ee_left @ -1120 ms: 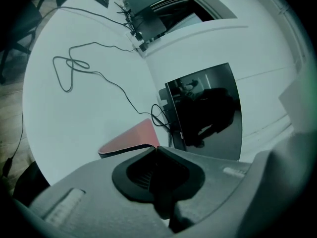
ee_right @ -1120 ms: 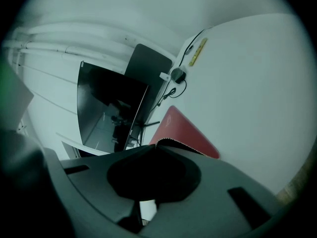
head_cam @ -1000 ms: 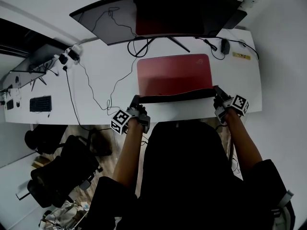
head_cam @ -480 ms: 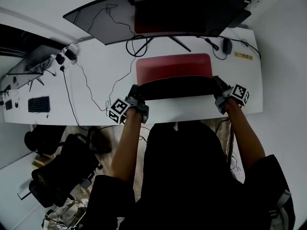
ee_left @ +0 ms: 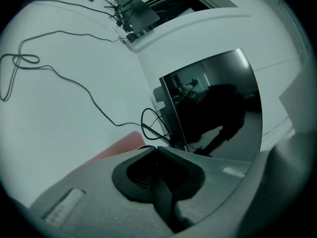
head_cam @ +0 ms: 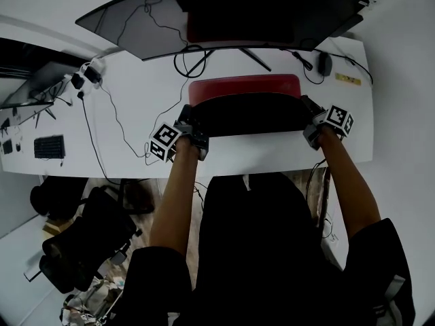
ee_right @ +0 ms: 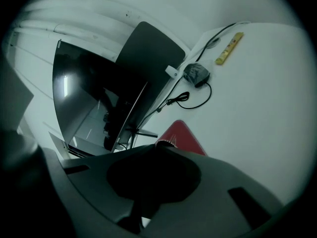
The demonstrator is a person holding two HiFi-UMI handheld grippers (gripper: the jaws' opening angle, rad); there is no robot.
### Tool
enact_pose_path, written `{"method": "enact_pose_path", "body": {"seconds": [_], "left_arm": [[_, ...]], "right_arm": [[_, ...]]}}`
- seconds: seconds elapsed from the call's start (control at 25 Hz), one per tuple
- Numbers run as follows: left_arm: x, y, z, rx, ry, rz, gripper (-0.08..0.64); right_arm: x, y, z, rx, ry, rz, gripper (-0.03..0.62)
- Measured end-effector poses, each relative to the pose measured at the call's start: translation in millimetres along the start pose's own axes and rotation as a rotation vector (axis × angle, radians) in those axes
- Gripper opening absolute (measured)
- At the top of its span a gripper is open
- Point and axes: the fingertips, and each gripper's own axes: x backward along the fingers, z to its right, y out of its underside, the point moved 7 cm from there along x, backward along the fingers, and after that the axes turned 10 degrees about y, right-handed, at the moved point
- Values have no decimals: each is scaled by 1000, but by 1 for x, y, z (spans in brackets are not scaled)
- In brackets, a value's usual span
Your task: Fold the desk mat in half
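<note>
Pinching the desk mat [head_cam: 248, 113] by its two near corners. The left gripper [head_cam: 187, 123] is clamped on the left corner and the right gripper [head_cam: 309, 109] on the right one. Both gripper views show the jaws fully together on the thin sheet.

The mat sits mid-counter [head_cam: 272, 151] in front of the monitor [head_cam: 224, 12]. Its near half is flipped over, black underside up, and only a red strip [head_cam: 245, 84] of the top face shows at the far edge.

Handling guess: light, soft and floppy. It drapes in a smooth curve with no crease, so it's probably rubbery and more grippy than slick.

Corner holds look right. Carry both level and equally far forward, or the edges will land skewed. The thin edge could slide out of a shallow pinch.

Cables [head_cam: 122, 114] lie on the counter left of the mat.
</note>
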Motion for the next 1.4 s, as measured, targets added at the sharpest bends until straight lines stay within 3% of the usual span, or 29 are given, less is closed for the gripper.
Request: {"method": "enact_pose_path", "body": {"seconds": [0.72, 1.4], "left_arm": [[-58, -18, -17, -50, 3, -58, 31], [-90, -20, -30, -55, 28, -39, 31]], "right_arm": [[-50, -22, -4, 13, 43, 14, 15], [-81, -35, 7, 6, 80, -25, 17]]}}
